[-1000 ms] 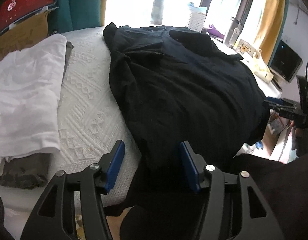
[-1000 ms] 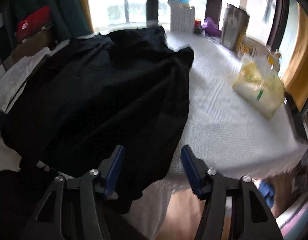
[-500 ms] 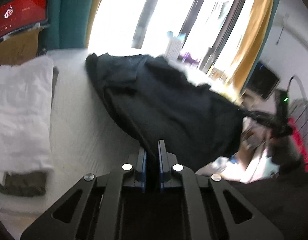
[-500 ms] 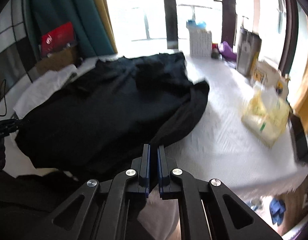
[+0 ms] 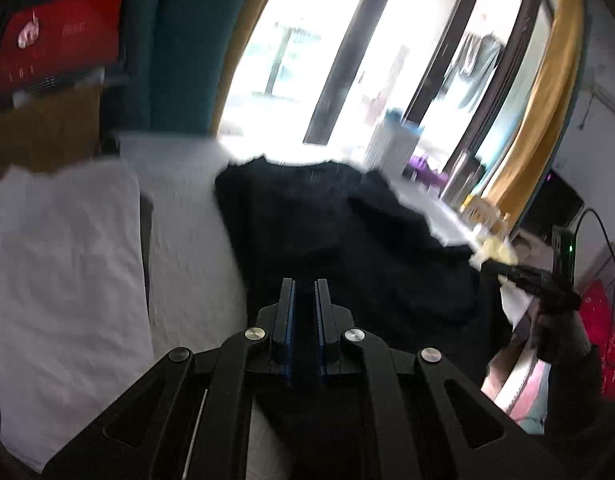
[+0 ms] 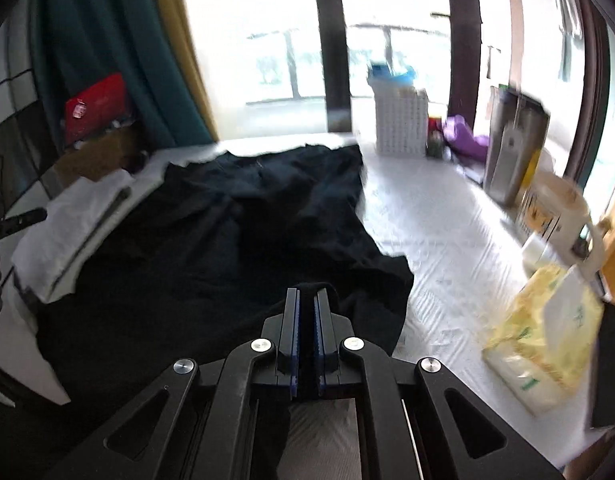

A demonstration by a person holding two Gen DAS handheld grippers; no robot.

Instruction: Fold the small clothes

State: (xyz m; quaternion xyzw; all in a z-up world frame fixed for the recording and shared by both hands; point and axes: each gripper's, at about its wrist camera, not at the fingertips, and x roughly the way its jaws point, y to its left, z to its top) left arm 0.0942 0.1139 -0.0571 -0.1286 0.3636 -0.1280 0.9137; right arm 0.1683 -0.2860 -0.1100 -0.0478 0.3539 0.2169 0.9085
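A black garment (image 5: 347, 240) lies spread over the white quilted bed cover (image 5: 187, 240). Its near hem is raised off the bed. My left gripper (image 5: 305, 286) is shut on the hem's left corner, with black cloth pinched between the blue pads. In the right wrist view the same black garment (image 6: 227, 240) stretches away toward the window, and my right gripper (image 6: 307, 294) is shut on its right hem corner, a fold of cloth bunched over the tips. The right gripper also appears at the right edge of the left wrist view, held by a gloved hand (image 5: 559, 332).
Folded white clothes (image 5: 59, 280) are stacked on the bed's left side. A white basket (image 6: 401, 124), a metal container (image 6: 515, 148), a jug (image 6: 563, 208) and a yellow packet (image 6: 547, 336) stand along the bed's right side. A red box (image 5: 55, 52) sits back left.
Both grippers went from open astride the hem to shut on it. Both then rose and moved forward, lifting the near edge of the black garment off the bed.
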